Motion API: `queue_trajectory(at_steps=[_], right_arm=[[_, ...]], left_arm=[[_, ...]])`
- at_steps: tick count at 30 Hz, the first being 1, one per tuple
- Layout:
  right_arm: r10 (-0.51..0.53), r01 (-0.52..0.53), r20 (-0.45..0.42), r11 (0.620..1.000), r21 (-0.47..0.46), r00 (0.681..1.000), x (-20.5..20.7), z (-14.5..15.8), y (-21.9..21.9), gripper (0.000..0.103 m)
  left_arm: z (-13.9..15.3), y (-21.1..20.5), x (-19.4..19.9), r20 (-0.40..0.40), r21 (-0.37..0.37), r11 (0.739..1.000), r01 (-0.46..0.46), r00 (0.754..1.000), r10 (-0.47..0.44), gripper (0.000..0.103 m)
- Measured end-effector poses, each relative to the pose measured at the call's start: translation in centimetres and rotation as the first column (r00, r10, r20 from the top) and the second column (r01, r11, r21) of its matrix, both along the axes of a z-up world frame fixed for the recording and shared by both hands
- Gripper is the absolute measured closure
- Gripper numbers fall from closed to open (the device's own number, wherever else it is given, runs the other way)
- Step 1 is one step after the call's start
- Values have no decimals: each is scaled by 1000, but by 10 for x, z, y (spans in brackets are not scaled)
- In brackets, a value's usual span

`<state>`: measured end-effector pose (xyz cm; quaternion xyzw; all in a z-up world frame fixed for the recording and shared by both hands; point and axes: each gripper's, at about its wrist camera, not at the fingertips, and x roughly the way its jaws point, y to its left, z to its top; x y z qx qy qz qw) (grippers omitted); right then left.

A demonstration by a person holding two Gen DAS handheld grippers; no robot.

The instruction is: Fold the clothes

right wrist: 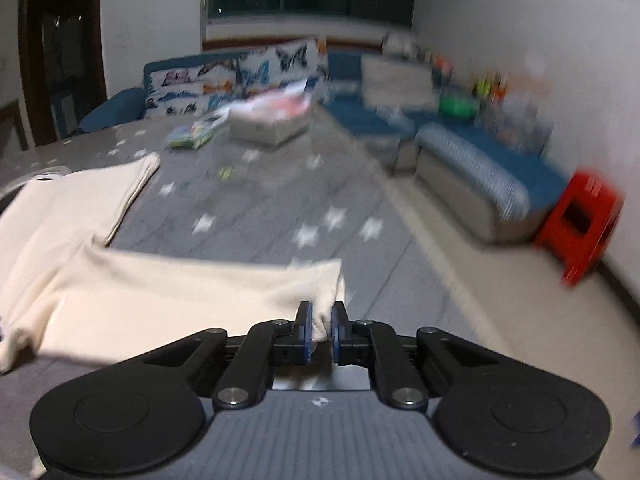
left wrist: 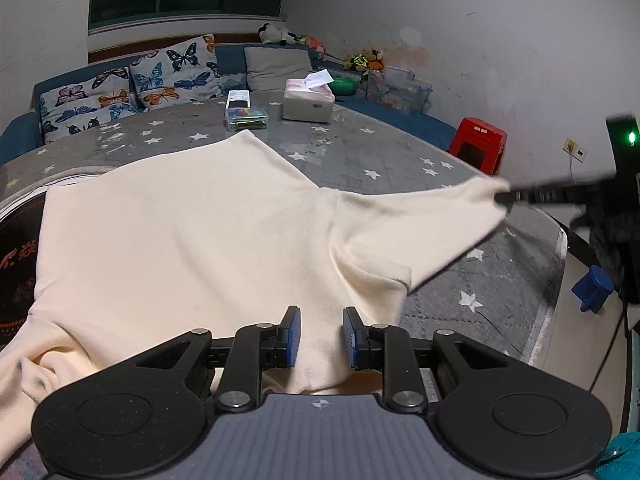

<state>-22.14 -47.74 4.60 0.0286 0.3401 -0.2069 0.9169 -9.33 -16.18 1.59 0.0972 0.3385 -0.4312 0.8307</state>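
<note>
The right gripper [right wrist: 320, 326] is clamped on the sleeve [right wrist: 316, 284] tip near the bench's [left wrist: 500, 248] right edge; the thin hold could slip under tension; the left gripper's [left wrist: 321, 334] jaws stand apart over the sweater [left wrist: 180, 220].

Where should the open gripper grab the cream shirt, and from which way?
Probably the near edge of the cream shirt, just ahead of the left gripper, whose jaws stand open over it. Come straight forward and low: the cloth lies flat there, so only its edge gives the fingers something to pinch. The right gripper is shut on the sleeve end.
</note>
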Motion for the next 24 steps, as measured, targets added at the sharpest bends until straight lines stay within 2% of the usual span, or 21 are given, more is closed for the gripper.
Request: queue_trajectory(at_steps=[3,8,10,14,17,18,20,24], right_arm=[[-15,15,7,997,-69,1000,5,10,-3,95],[-37,33,-48,997,-68,998,13,-16,-13,94],[-37,33,-67,997,-73,997,16,-28,-16,90],[-45,40,-46,994,-98,998,19,-15,-14,90],[-5,4,-13,998,-70,1000,20,-3,-6,90],[32,-32,2,999,-35,999,20,2,-1,90],[88,-88,13,996,8,996,23,4,8,85],[117,-115,-24,992,50,993,35,-9,15,84]], left_arm=[[-2,-1,-3,10,4,1000,13,1000,-13,73],[-4,-1,-7,22,7,999,32,999,-32,69],[-2,-1,-9,30,14,999,47,998,-48,69],[8,-1,-11,49,-2,998,70,996,-70,69],[13,-8,-13,56,-28,995,93,994,-91,71],[13,-11,-13,55,-31,994,102,993,-101,71],[10,-19,-15,47,-26,992,123,991,-121,71],[4,-36,-18,33,-17,986,164,986,-163,72]])
